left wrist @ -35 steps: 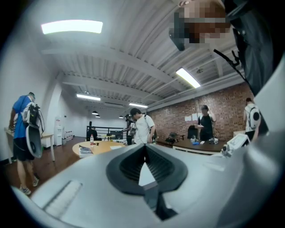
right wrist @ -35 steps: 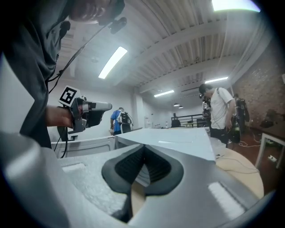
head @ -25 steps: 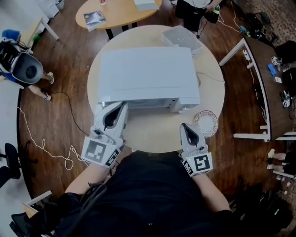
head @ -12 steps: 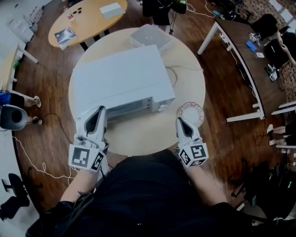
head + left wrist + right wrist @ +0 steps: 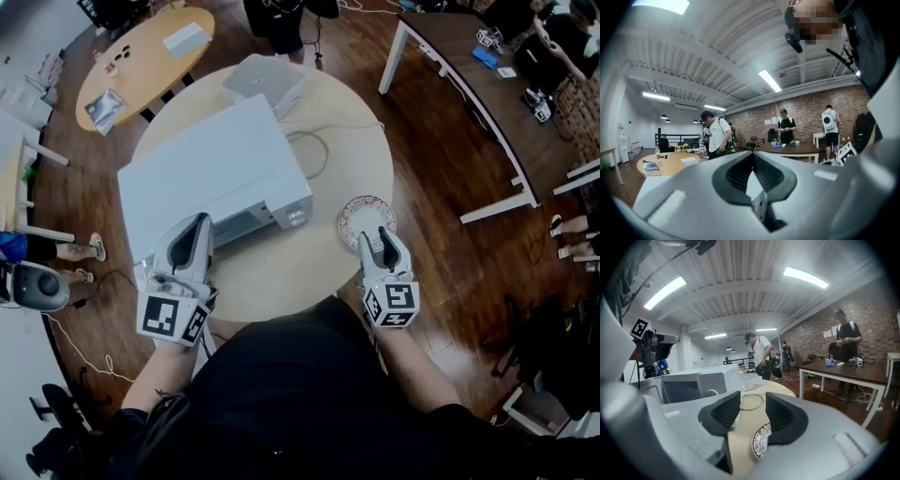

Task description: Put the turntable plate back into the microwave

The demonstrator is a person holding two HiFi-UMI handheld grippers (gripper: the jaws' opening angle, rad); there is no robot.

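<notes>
Two claws hover over the round counter (image 5: 281,281). At lower left the left claw (image 5: 199,227) is pressed together and empty, just beside the microwave's (image 5: 211,178) front. Right of centre, the right claw (image 5: 380,240) has just been opening and stands spread, pinching nothing. The turntable plate (image 5: 367,216) lies flat on the counter at its tips, right of the microwave.

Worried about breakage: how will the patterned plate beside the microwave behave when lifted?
The patterned plate looks rigid, probably ceramic or glass, so likely fragile. It lies flat on the table, so its low rim may be hard to grip.
</notes>
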